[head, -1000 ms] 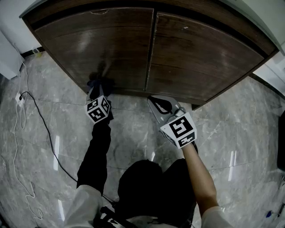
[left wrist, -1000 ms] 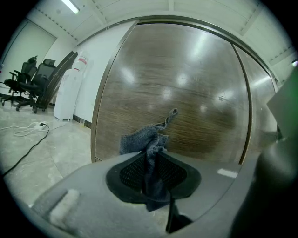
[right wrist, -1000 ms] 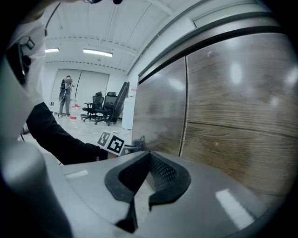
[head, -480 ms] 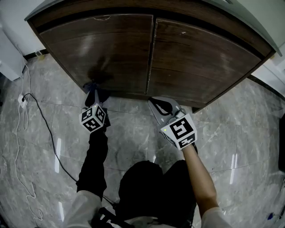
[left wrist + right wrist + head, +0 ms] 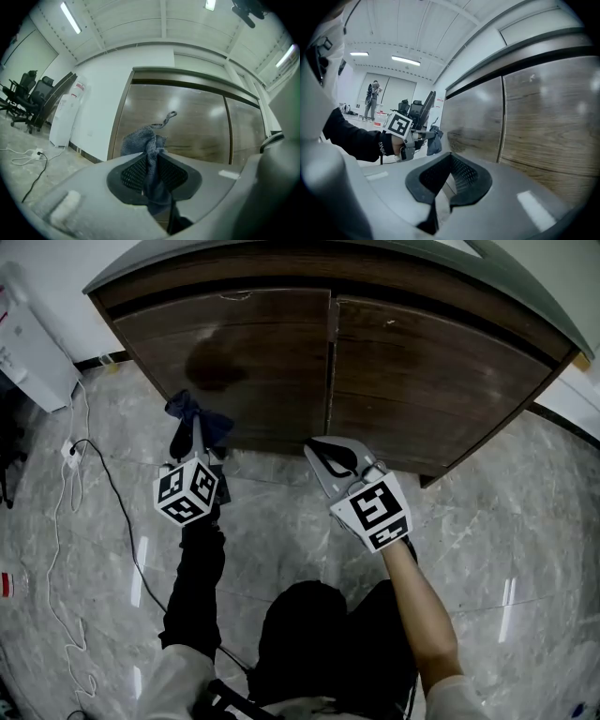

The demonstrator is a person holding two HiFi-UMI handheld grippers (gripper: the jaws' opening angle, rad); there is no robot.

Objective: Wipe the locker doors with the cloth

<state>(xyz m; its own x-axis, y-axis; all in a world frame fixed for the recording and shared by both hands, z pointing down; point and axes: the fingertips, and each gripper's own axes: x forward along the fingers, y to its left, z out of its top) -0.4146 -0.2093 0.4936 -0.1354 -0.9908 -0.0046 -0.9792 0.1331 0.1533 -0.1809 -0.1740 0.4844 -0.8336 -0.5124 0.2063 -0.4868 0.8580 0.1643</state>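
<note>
Cloth (image 5: 139,138) pinched in left gripper (image 5: 152,153) near left door (image 5: 267,338), seems mid-wipe; next needs pressing it on wood; right gripper (image 5: 451,156) closed w/ nothing.

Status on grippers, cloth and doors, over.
Left hand-held gripper shut on cloth. Right hand-held gripper shut, empty. Dark smear on left locker door. Nothing in the way.

Your cloth (image 5: 194,416): blue-grey, bunched, pinched in your left gripper (image 5: 195,442), close before left door (image 5: 272,381). Locker doors (image 5: 441,371): two, dark wood, shut. Dark patch (image 5: 216,360) on left one.
</note>
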